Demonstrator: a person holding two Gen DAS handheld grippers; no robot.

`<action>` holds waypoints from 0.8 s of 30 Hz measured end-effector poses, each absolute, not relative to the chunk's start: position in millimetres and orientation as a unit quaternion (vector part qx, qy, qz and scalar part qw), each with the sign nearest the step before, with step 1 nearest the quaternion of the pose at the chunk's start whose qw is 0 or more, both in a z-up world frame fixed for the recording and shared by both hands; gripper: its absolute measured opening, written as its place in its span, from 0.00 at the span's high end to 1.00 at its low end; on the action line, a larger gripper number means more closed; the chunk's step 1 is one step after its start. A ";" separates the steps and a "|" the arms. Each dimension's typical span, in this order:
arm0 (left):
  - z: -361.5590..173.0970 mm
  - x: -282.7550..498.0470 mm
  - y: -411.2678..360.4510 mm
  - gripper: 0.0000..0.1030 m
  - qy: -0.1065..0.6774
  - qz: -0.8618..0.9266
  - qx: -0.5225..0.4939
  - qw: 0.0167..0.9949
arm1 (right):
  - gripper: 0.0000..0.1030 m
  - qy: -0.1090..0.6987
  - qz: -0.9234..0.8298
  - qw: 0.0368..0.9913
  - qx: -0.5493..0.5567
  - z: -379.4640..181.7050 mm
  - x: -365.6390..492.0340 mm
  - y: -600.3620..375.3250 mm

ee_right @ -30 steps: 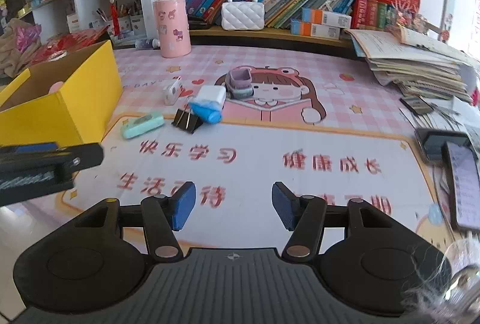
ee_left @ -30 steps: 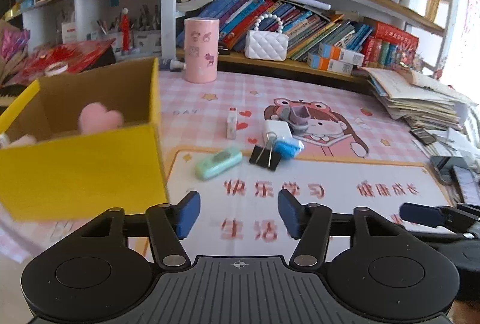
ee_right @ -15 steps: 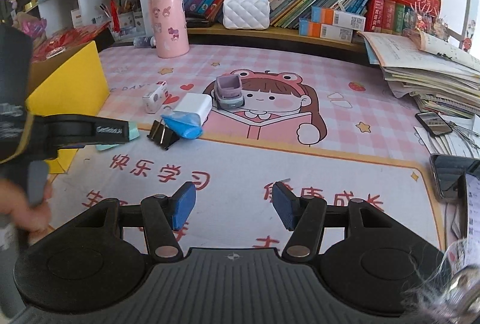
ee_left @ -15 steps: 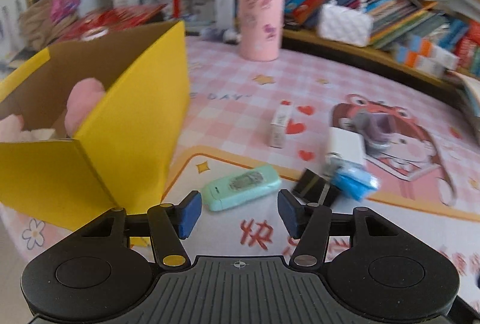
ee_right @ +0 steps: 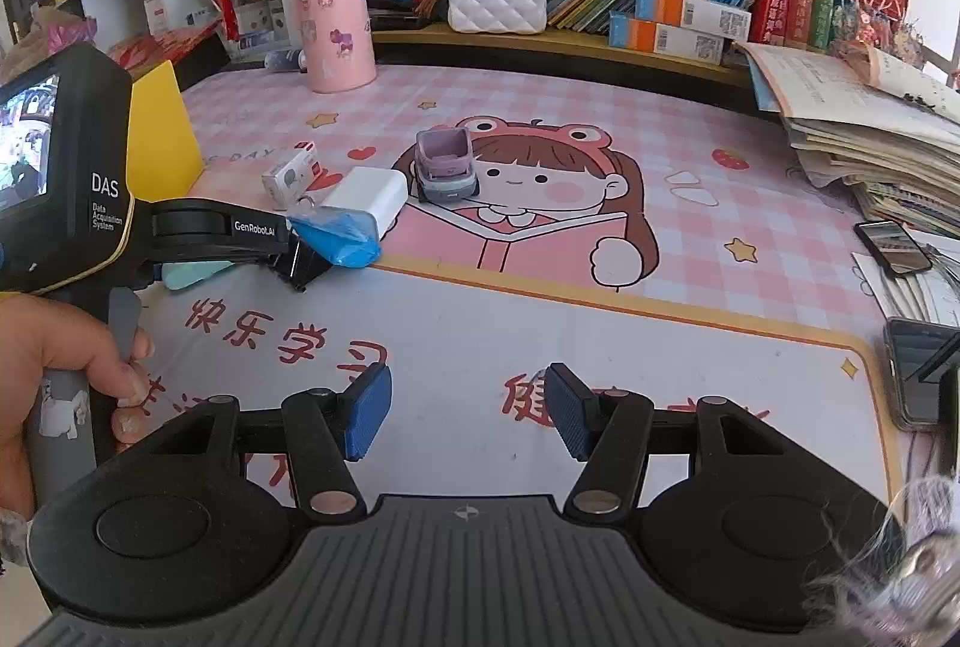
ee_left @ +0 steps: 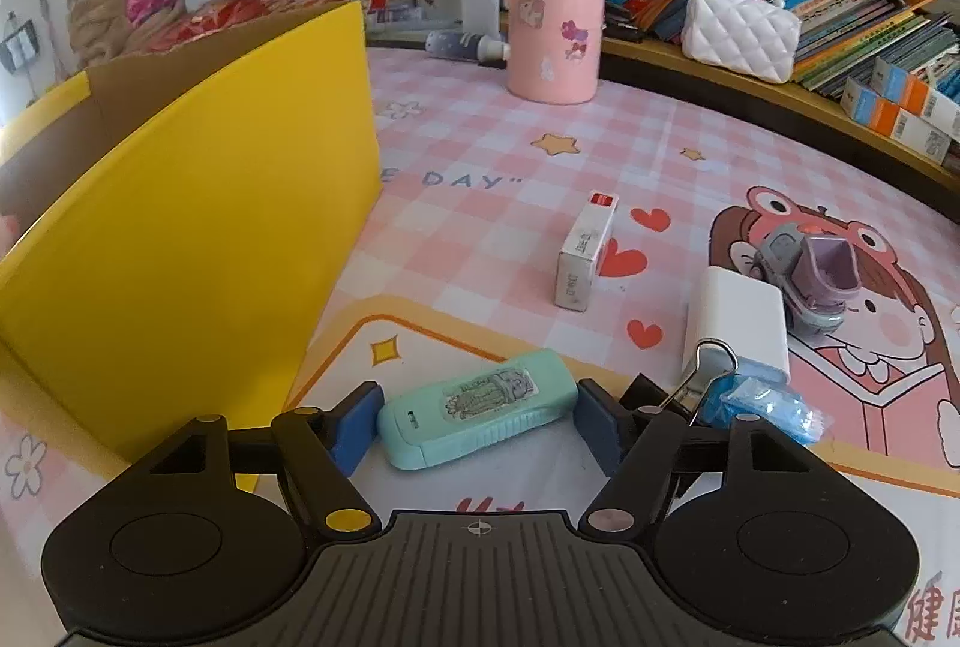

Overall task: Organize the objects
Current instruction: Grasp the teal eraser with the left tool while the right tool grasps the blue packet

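Note:
A mint-green stapler-like case (ee_left: pixel 477 408) lies on the desk mat between the blue pads of my left gripper (ee_left: pixel 477 428). Its jaws are opening and the pads stand just off the case's ends. The yellow cardboard box (ee_left: pixel 198 239) rises close on the left. Beyond lie a small white carton (ee_left: pixel 585 251), a white charger block (ee_left: pixel 735 320), a black binder clip (ee_left: pixel 678 395), a blue wrapped packet (ee_left: pixel 765 410) and a grey-purple toy car (ee_left: pixel 807 278). My right gripper (ee_right: pixel 465 413) hovers open over bare mat, nothing between its pads. The left gripper's body (ee_right: pixel 198 230) shows there.
A pink sticker-covered canister (ee_left: pixel 552 11) and a white quilted purse (ee_left: pixel 741 32) stand at the back by shelves of books. A paper stack (ee_right: pixel 870 137) and phones (ee_right: pixel 894 248) occupy the right edge. A person's hand (ee_right: pixel 66 347) holds the left gripper's handle.
My left gripper moved forward and down to the mint-green case, which now sits between its widened jaws. The right gripper drifted forward a little, its opening unchanged.

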State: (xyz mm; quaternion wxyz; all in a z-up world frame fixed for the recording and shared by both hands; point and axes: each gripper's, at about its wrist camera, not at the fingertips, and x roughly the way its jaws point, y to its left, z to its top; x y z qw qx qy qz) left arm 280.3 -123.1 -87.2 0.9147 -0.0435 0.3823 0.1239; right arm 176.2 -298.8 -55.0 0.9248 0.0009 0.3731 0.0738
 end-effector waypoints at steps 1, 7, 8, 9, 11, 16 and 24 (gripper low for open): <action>-86.9 279.1 -122.0 0.33 0.381 0.117 -0.042 0.916 | 0.46 0.373 0.075 0.925 0.000 -55.6 178.4 -298.0; -69.2 255.1 -115.1 0.33 0.378 0.062 -0.036 0.923 | 0.46 0.367 0.097 0.925 -0.001 -58.7 201.0 -286.4; -64.9 249.8 -114.7 0.33 0.379 0.052 -0.035 0.923 | 0.46 0.364 0.105 0.926 0.000 -59.0 206.9 -282.7; -59.6 243.0 -113.5 0.33 0.378 0.042 -0.035 0.924 | 0.46 0.360 0.112 0.926 0.000 -59.3 211.9 -278.8; -51.8 231.8 -111.7 0.33 0.376 0.035 -0.027 0.925 | 0.47 0.350 0.128 0.928 -0.002 -59.4 223.5 -268.9; -45.4 212.7 -93.7 0.33 0.387 0.045 -0.023 0.921 | 0.50 0.335 0.167 0.926 -0.048 -61.9 250.3 -246.3; -44.9 187.9 -75.4 0.33 0.397 0.049 -0.027 0.916 | 0.71 0.340 0.207 0.914 -0.084 -69.1 270.7 -228.8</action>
